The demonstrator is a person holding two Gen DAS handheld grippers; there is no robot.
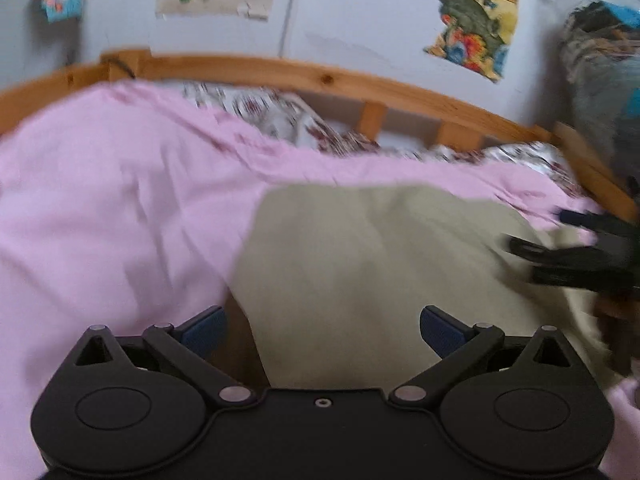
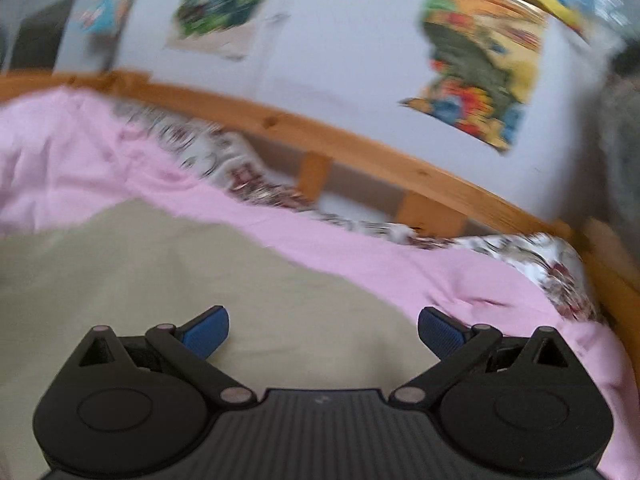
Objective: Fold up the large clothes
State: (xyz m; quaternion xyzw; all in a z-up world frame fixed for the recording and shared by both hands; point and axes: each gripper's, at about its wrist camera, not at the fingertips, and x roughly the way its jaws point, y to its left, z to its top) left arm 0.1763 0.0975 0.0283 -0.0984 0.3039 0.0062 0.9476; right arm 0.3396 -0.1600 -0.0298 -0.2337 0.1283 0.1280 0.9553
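A beige garment (image 1: 360, 256) is lying spread on the pink sheet (image 1: 100, 200) of a wooden bed (image 1: 280, 70), near the front edge. The left gripper (image 1: 322, 330) is hovering over its near left edge, jaws wide and gripping nothing; the right gripper (image 2: 323, 330) is hovering over its right part, jaws likewise wide and empty. Judged step: between folds. The next move is calling for pinching an edge or corner cleanly, without catching the sheet.

A pale plaster wall (image 1: 360, 20) hung with colourful torn paper pictures (image 1: 472, 12) rises beyond the fingers, behind an orange-brown pine bed rail (image 1: 280, 68) and pink cotton bedsheet (image 1: 100, 180).
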